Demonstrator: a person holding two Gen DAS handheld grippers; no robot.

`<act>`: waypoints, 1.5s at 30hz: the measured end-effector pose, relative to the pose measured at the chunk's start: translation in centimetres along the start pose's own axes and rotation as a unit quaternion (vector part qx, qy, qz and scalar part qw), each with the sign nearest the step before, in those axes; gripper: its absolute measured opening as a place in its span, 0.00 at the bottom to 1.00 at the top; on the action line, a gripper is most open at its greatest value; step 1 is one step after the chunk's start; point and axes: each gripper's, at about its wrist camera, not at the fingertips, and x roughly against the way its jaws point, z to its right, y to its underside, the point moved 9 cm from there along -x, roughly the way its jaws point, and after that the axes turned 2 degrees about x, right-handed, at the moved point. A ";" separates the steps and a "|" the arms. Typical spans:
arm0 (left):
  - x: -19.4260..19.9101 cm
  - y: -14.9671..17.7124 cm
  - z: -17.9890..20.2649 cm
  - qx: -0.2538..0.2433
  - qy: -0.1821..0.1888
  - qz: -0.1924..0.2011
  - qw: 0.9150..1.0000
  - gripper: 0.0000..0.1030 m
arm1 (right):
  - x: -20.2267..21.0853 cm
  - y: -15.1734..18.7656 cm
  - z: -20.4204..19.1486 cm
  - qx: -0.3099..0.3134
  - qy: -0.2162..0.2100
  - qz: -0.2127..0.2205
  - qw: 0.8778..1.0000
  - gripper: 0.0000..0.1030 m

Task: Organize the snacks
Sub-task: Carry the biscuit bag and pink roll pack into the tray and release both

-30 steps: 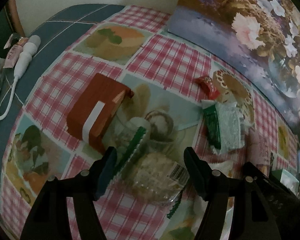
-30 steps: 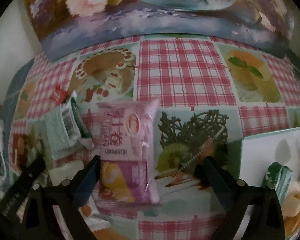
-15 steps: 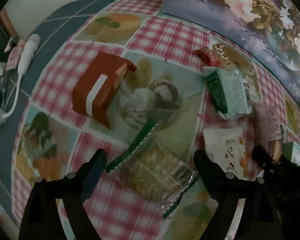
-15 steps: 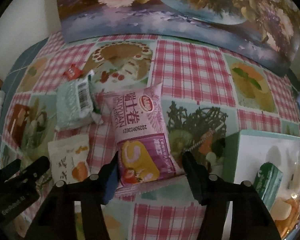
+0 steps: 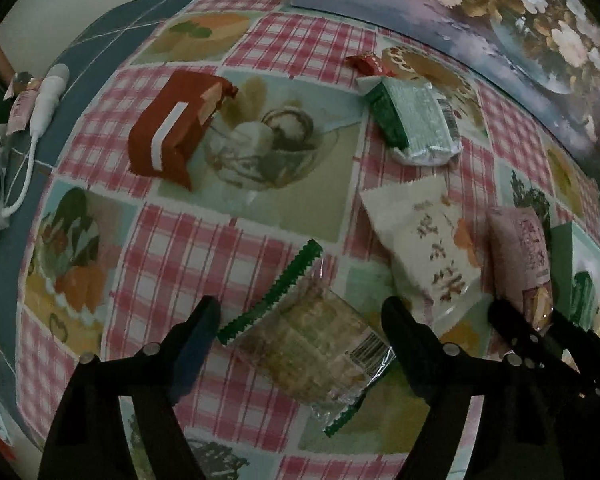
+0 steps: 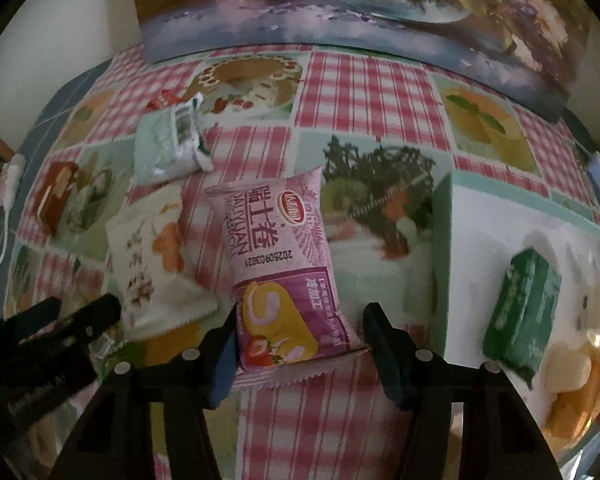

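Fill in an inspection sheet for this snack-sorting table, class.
Surface: checked picture tablecloth, cluttered.
Job's things: clear cracker packet, pink roll-cake packet, white packet, pale green packet and red candy loose; dark green packet in white box.
Clutter: red-brown box.
Claws: left claw open, jaws just closing, straddling clear cracker packet; right claw, jaws just closed, shut on pink roll-cake packet.
Cables: white cable at table edge.
Surroundings: floral painting against wall.

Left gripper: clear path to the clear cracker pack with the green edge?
Probably yes. The left gripper has open jaws either side of the clear cracker pack, which lies flat on the tablecloth with nothing over it.
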 end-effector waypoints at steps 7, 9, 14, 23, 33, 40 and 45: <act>0.7 2.6 -2.2 -0.007 -0.026 0.005 1.000 0.81 | 0.8 2.7 0.3 0.002 -0.004 0.013 1.000 0.59; 1.2 3.2 -2.8 -0.006 -0.028 0.011 1.000 0.81 | 1.1 3.4 0.5 -0.001 -0.009 0.014 1.000 0.59; 2.6 3.7 -4.9 0.006 -0.029 0.032 0.999 0.85 | 1.8 4.8 0.4 -0.003 -0.019 0.024 1.000 0.59; 3.4 6.0 -6.3 0.044 0.005 0.035 0.998 0.89 | 2.6 6.6 0.4 0.011 -0.019 0.037 0.999 0.59; 2.0 5.5 -5.3 0.062 0.007 0.034 0.997 0.88 | 2.4 6.1 -0.6 0.014 -0.029 0.040 0.999 0.59; 2.9 5.7 -6.5 0.077 0.013 0.042 0.996 0.61 | 2.8 6.1 -0.2 0.001 -0.046 0.036 0.998 0.58; 3.5 5.7 -4.7 0.069 0.017 0.050 0.996 0.49 | 4.2 5.9 0.1 -0.013 -0.062 0.049 0.997 0.58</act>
